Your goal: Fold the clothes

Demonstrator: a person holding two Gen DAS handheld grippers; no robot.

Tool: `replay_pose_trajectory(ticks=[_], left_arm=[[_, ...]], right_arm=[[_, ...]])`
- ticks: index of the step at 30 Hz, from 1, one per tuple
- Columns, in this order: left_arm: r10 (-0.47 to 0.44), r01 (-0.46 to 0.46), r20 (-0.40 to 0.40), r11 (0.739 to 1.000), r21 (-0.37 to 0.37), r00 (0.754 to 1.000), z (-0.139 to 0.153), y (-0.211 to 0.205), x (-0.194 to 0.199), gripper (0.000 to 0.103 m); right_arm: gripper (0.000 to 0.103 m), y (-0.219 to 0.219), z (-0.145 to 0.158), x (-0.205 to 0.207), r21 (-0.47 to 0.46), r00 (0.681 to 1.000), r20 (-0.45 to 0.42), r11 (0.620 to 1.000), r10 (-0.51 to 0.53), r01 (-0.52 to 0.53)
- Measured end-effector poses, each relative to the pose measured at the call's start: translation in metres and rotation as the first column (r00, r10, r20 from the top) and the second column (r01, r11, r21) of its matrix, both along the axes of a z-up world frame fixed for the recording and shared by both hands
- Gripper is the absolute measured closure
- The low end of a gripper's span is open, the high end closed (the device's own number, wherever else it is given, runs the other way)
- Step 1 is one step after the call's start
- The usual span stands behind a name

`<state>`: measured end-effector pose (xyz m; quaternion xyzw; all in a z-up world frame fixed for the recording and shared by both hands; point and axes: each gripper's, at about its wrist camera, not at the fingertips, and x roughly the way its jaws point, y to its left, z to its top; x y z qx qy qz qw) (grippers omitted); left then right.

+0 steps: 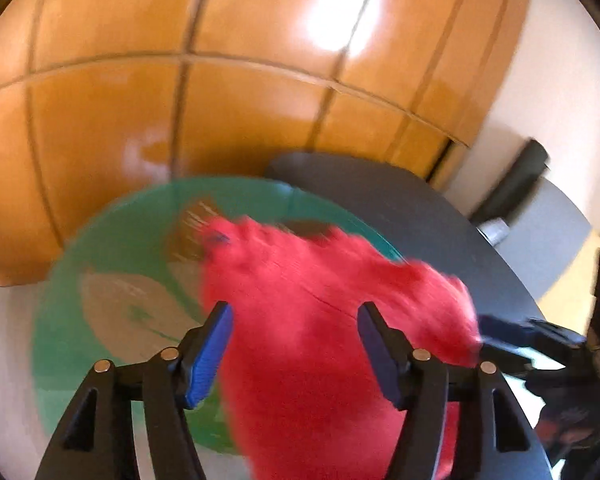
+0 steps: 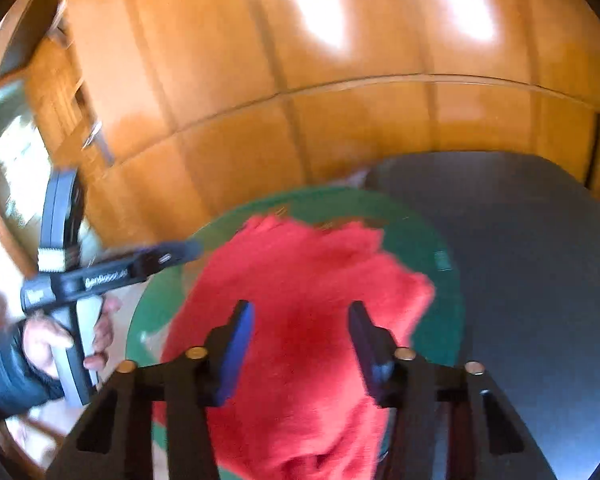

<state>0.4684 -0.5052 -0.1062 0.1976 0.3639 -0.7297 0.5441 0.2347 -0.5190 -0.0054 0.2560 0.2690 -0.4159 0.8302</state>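
Glossy wooden panels point(image 1: 220, 80) fill the background, and in front of them stands a dark grey surface point(image 2: 540, 260) with a round green mat point(image 1: 100, 248) at its near left edge. A red garment point(image 1: 300, 320) lies bunched on the mat, spilling over the mat's near side towards both cameras.

The left claw point(image 1: 296, 354) hangs over the garment with its jaws spread wide, the blue pads well apart and nothing between them but cloth seen from above. The right claw point(image 2: 302, 350) is likewise spread open above the red heap, gripping nothing. In the right wrist view the left hand point(image 2: 56, 340) grips its tool's handle off the mat's left side. Both tools seem poised above the cloth in order to find an edge or corner to pinch, which suggests the fold is not yet begun.

The garment looks soft and fuzzy, perhaps knitted, rumpled in loose ridges with no clean crease. Its far edge is ragged against the mat. Blur hides seams, sleeves or collar, so what kind of garment it is cannot be told.
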Motion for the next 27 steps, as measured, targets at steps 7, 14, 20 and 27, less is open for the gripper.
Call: replay_pose_trajectory(ticks=[7,14,20,27], left_arm=[[0.056,-0.063,0.126,0.997,0.055,0.991,-0.036,-0.002,-0.041,0.034],[0.116,-0.134,0.221,0.989,0.066,0.968,-0.018,0.001,-0.05,0.033],[0.186,-0.204,0.284,0.978,0.035,0.941,0.007,0.032,-0.038,0.032],[0.183,-0.194,0.295,0.981,0.011,0.938,0.033,0.059,-0.045,0.032]], right_arm=[[0.08,0.0,-0.057,-0.007,0.084,0.99,-0.046,0.987,-0.135,0.139],[0.079,0.008,-0.04,0.004,0.067,0.973,-0.094,0.974,-0.21,0.216],[0.043,0.033,-0.002,0.002,0.007,0.946,-0.111,0.952,-0.304,0.307],[0.036,0.068,0.018,0.004,-0.028,0.942,-0.101,0.947,-0.321,0.32]])
